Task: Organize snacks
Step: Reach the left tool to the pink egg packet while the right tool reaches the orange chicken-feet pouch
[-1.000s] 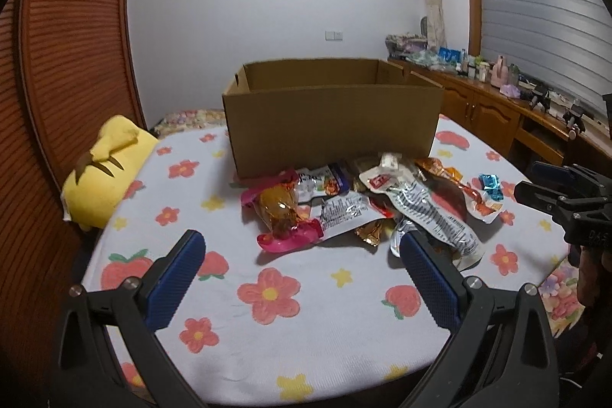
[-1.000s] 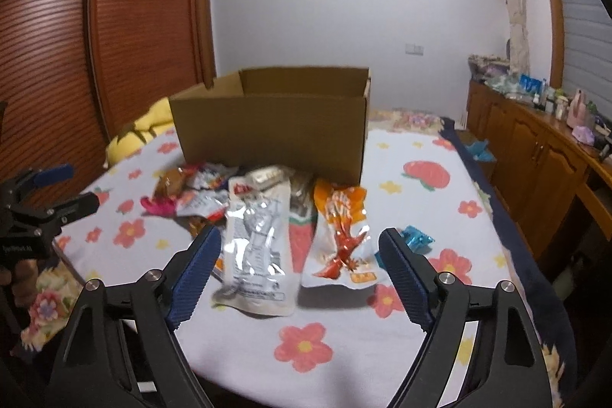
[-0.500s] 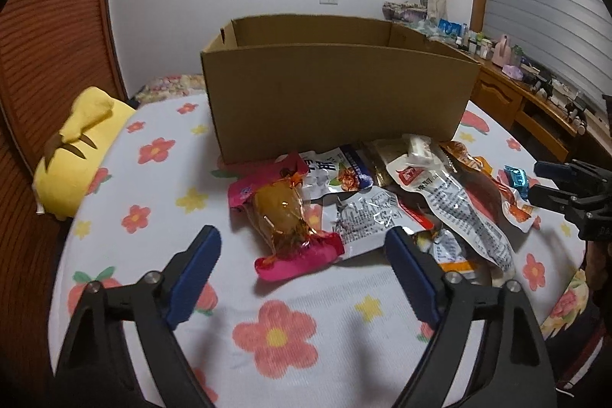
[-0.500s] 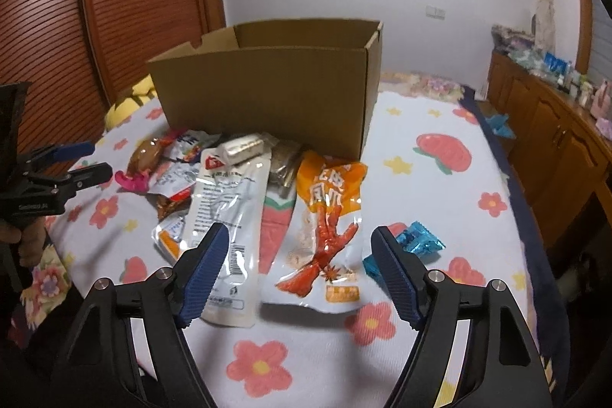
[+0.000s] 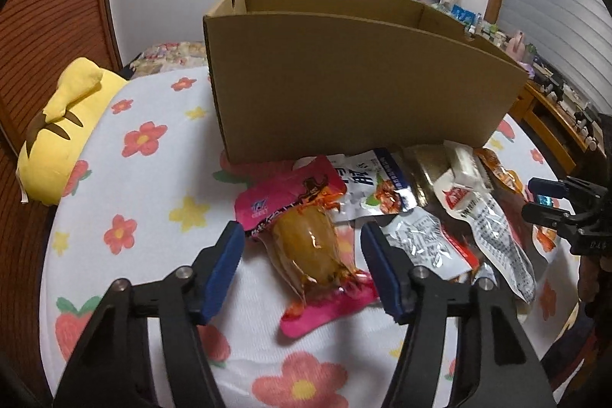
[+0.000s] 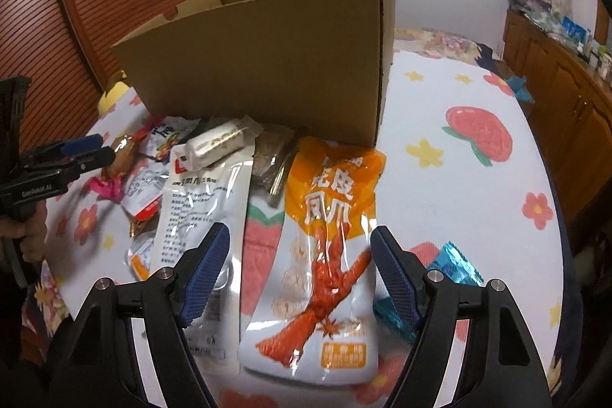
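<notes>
Left gripper [image 5: 302, 266] wide open, holding nothing; pink pouch [image 5: 306, 239] with an amber snack lies between the fingers at lower centre, no contact visible. Right gripper [image 6: 298, 274] also wide open, empty; orange chicken-feet pack [image 6: 325, 266] sits between its fingers, print reads "凤爪". Silver pouch [image 6: 202, 201] just left of it, under the left pad, small text unreadable. Blue wrapper [image 6: 451, 262] at lower right. Cardboard box [image 5: 344, 83] stands behind the pile, upper centre. Yellow plush [image 5: 61, 125] far left on the floral cloth [image 5: 145, 186].
</notes>
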{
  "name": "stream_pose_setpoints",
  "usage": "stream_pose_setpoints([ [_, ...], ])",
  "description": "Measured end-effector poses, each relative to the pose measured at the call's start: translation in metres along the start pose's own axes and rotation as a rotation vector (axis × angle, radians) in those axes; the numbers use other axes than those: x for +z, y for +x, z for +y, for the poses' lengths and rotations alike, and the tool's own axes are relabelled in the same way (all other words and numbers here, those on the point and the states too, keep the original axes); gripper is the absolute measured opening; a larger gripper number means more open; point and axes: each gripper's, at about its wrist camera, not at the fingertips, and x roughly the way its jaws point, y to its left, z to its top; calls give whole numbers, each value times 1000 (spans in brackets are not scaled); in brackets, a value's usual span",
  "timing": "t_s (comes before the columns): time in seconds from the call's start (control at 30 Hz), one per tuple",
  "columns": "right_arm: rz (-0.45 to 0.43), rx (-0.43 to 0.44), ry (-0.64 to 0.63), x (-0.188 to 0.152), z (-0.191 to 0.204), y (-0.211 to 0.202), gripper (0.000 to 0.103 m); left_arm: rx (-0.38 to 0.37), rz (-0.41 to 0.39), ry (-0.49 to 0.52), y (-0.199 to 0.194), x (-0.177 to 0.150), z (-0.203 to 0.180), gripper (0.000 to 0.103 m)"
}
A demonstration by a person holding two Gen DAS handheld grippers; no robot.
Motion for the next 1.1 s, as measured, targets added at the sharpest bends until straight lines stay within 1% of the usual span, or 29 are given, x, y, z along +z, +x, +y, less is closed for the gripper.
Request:
stream_pose_setpoints([
  [0.07, 4, 2, 6, 2, -1, 2, 78, 3, 31, -10, 7, 3, 2, 63],
  [0.27, 31, -5, -3, 9, -2, 8, 79, -4, 60, -25, 16, 5, 4, 65],
  [0.37, 44, -8, -3, 12, -4, 12, 80, -13, 66, -36, 19, 4, 8, 62],
  [0.4, 50, -11, -2, 12, -5, 13, 80, -13, 63, -34, 18, 4, 9, 59],
  [0.5, 68, -10, 8, 13, -12, 16, 80, -21, 70, -25, 18, 4, 12, 59],
  [0.63, 85, -13, 18, 14, -16, 21, 80, -26, 83, -23, 19, 4, 12, 62],
  [0.73, 92, -19, 17, 16, -18, 25, 81, -24, 101, -20, 24, 4, 11, 69],
  [0.8, 93, -28, 1, 17, -17, 27, 81, -36, 112, -31, 26, 2, 12, 70],
  [0.87, 96, -38, -15, 18, -16, 28, 81, -45, 104, -31, 25, -1, 11, 68],
  [0.93, 102, -63, -45, 18, -12, 30, 78, -50, 96, -20, 22, -3, 10, 59],
  [0.97, 105, -80, -62, 17, -11, 30, 75, -49, 90, -16, 19, -3, 9, 58],
  [1.0, 108, -93, -78, 17, -10, 30, 73, -47, 80, -11, 15, -4, 8, 54],
  [1.03, 111, -97, -87, 16, -8, 30, 69, -44, 73, -7, 12, -5, 8, 52],
  [1.07, 114, -100, -95, 15, -8, 30, 63, -38, 72, -4, 9, -6, 8, 51],
  [1.1, 119, -107, -104, 15, -7, 29, 60, -34, 70, -4, 7, -7, 8, 50],
])
